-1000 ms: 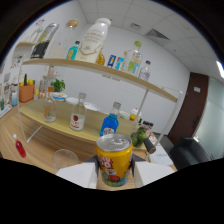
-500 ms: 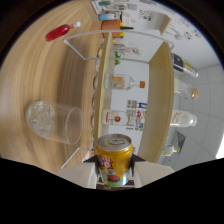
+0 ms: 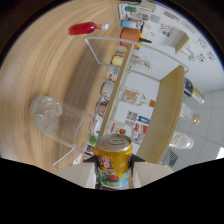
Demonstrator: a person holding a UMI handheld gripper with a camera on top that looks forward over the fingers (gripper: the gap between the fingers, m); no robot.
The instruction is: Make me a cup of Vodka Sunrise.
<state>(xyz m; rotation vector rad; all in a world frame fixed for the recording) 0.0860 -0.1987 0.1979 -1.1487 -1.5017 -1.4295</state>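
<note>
Clear glass [image 3: 60, 122] w/ ice sits on the wooden desk [image 3: 45, 65], just ahead and to the left of the tongs [image 3: 114, 165]. Tongs pinch an orange can [image 3: 114, 159] from both sides, opened top facing forward. View is rolled sideways, so the can's long axis looks tipped toward the glass mouth, prob. for pouring.

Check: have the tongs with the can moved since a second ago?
Yes. The tongs, shut on the orange can, have rolled sideways toward the glass; the shelf now runs vertically in view.
</note>
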